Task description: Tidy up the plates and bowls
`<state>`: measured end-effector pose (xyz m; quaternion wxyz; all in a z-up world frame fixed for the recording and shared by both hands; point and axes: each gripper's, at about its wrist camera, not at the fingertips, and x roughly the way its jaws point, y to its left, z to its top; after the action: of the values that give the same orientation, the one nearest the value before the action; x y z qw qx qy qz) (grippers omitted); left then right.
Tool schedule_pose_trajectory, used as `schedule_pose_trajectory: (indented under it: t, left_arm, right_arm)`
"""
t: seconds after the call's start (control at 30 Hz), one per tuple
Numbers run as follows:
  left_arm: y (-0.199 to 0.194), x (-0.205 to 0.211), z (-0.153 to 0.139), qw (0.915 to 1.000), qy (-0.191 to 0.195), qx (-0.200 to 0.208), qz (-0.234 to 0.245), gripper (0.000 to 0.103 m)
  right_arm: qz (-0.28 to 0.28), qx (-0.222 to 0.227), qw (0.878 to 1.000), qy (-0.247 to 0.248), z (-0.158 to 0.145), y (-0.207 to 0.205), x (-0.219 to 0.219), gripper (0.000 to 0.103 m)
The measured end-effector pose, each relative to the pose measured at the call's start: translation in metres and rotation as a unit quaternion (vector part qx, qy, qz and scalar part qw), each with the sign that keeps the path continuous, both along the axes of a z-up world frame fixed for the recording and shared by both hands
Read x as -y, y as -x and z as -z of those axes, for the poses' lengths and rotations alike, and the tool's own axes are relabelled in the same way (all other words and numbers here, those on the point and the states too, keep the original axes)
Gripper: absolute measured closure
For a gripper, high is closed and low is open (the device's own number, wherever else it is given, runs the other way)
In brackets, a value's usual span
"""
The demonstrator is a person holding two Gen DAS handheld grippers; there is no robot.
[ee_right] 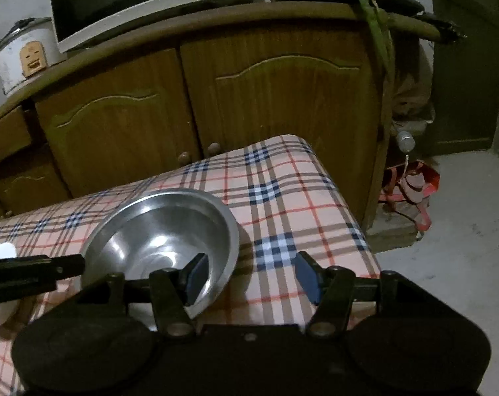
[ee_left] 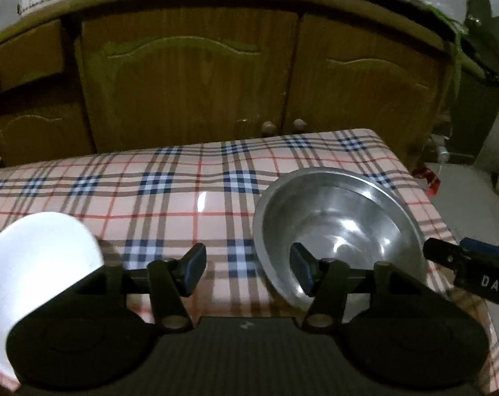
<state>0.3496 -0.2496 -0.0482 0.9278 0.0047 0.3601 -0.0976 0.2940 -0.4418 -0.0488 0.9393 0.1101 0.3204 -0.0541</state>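
A steel bowl (ee_left: 342, 227) stands upright near the right end of the plaid-covered table (ee_left: 170, 198). A white dish (ee_left: 41, 264) lies at the near left, partly hidden by my left gripper's body. My left gripper (ee_left: 248, 272) is open over the bowl's left rim, its pads touching nothing. In the right wrist view the same steel bowl (ee_right: 163, 231) is left of centre. My right gripper (ee_right: 252, 277) is open over the bowl's right rim, and nothing is pressed between its pads. A finger of the right gripper (ee_left: 447, 254) shows past the bowl's right side.
A wooden cabinet (ee_left: 190, 92) with closed doors stands just behind the table. A microwave (ee_right: 117, 3) and a rice cooker (ee_right: 25, 56) sit on top of it. The table's right edge (ee_right: 358, 231) drops to a grey floor with a red bag (ee_right: 411, 188).
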Motion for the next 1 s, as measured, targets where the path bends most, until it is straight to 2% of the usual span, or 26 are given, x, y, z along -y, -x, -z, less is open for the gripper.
schedule_pose_trajectory:
  t: [0.2, 0.27, 0.3, 0.33, 0.37, 0.4, 0.47, 0.7, 1.0]
  left_arm:
    - [-0.023, 0.01, 0.013, 0.9999, -0.005, -0.009, 0.012, 0.045]
    - [-0.029, 0.012, 0.018, 0.9997, -0.008, -0.016, 0.016, 0.056]
    - [-0.032, 0.012, 0.02, 0.9996, -0.008, -0.021, 0.017, 0.068]
    - [-0.034, 0.012, 0.023, 0.9995, -0.005, -0.026, 0.017, 0.071]
    - [-0.036, 0.012, 0.024, 0.9993, 0.0, -0.03, 0.021, 0.074]
    - [-0.036, 0.011, 0.025, 0.9992, 0.008, -0.03, 0.026, 0.081]
    - [-0.034, 0.013, 0.024, 0.9991, 0.01, -0.026, 0.031, 0.082]
    - [-0.022, 0.016, 0.015, 0.9991, 0.015, -0.018, 0.036, 0.083]
    - [0.023, 0.02, -0.031, 0.9992, 0.009, 0.013, 0.037, 0.083]
  right_arm:
    - [-0.002, -0.012, 1.0, -0.027, 0.014, -0.022, 0.002, 0.032]
    - [-0.003, -0.014, 0.999, -0.029, 0.018, -0.027, 0.001, 0.034]
    - [-0.005, -0.016, 0.999, -0.031, 0.02, -0.029, 0.0, 0.04]
    - [-0.012, -0.018, 0.999, -0.039, 0.022, -0.031, -0.001, 0.046]
    - [-0.014, -0.02, 0.999, -0.045, 0.024, -0.031, -0.001, 0.062]
    - [-0.014, -0.02, 0.999, -0.047, 0.025, -0.032, -0.002, 0.072]
    - [-0.015, -0.013, 0.998, -0.051, 0.025, -0.03, -0.004, 0.083]
    - [-0.006, 0.001, 0.999, -0.032, 0.011, -0.018, -0.007, 0.083]
    - [-0.002, 0.032, 0.999, -0.014, -0.036, 0.027, -0.01, 0.083]
